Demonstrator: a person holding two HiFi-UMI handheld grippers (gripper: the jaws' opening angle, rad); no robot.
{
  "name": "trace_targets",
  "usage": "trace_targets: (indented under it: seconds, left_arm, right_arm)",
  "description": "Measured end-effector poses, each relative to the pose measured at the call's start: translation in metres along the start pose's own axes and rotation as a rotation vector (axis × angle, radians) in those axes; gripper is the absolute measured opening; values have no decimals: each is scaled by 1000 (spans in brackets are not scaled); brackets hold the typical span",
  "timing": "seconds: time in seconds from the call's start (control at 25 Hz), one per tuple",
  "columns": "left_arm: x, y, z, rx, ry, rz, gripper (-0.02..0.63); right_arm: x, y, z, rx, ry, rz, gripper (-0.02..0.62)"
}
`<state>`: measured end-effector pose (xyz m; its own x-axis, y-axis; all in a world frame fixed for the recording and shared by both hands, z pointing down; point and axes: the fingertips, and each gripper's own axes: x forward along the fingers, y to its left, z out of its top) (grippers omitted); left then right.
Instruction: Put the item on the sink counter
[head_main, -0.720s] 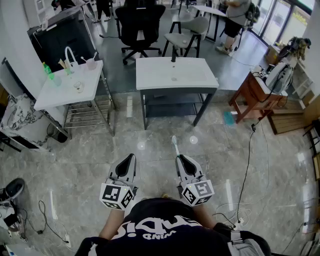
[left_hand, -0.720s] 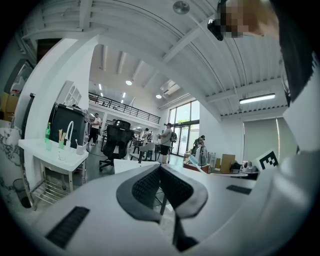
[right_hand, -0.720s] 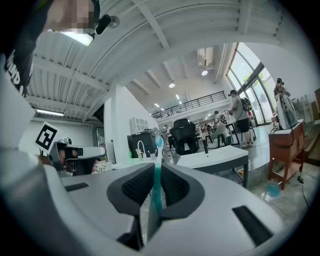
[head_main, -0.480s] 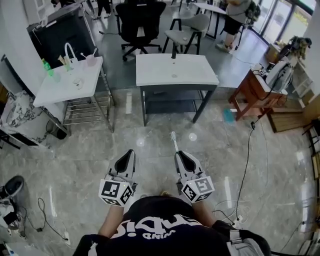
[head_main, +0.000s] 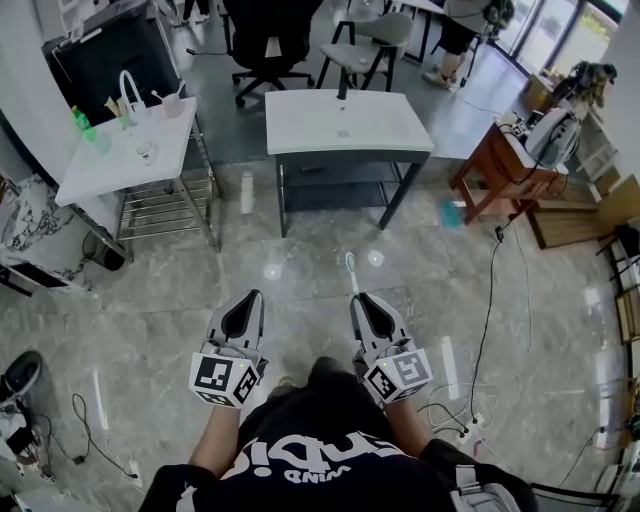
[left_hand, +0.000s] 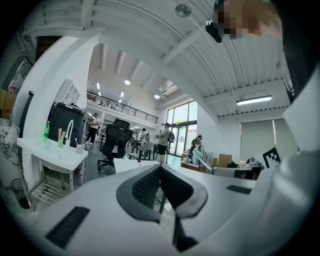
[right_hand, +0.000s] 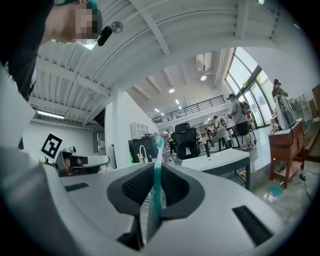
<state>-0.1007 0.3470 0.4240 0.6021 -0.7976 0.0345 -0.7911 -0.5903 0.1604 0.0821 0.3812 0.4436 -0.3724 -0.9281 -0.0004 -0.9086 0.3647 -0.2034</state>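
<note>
Right gripper view, nearest first: right gripper (right_hand: 156, 186) clenched narrowly on the teal handle of a toothbrush (right_hand: 157, 165), pinched from both sides by the dark pads, bristle end poking up beyond the tips. Same again in the head view: toothbrush (head_main: 351, 272) sticking forward out of the right gripper (head_main: 358, 300), carried low over the floor (head_main: 150, 300).

Beside it, left gripper (head_main: 247, 305) closed on nothing. Confirmed in the left gripper view: pads of the left gripper (left_hand: 160, 185) pressed together, no item between.

Farther off, well apart from both grippers, the white sink counter (head_main: 345, 128), with a dark tap (head_main: 342, 84) at its back edge.

Judged as the carry step: item grasped, not yet delivered. Next, most likely: walking up to the sink counter (right_hand: 216, 159), reaching over its top, lowering the toothbrush until it lies flat, and only then loosening the grip. Worth keeping the handle level on the way down, to avoid a roll off the edge.
</note>
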Motion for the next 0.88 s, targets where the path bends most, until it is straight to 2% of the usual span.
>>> trace_targets:
  seconds: [0.4, 0.88]
  left_arm:
    - [8, 15, -8, -7, 20, -20, 20]
    - [74, 60, -1, 7, 19, -30, 20]
  right_arm:
    - [14, -1, -10, 10, 3, -31, 57]
    - [93, -34, -7, 20, -11, -26, 57]
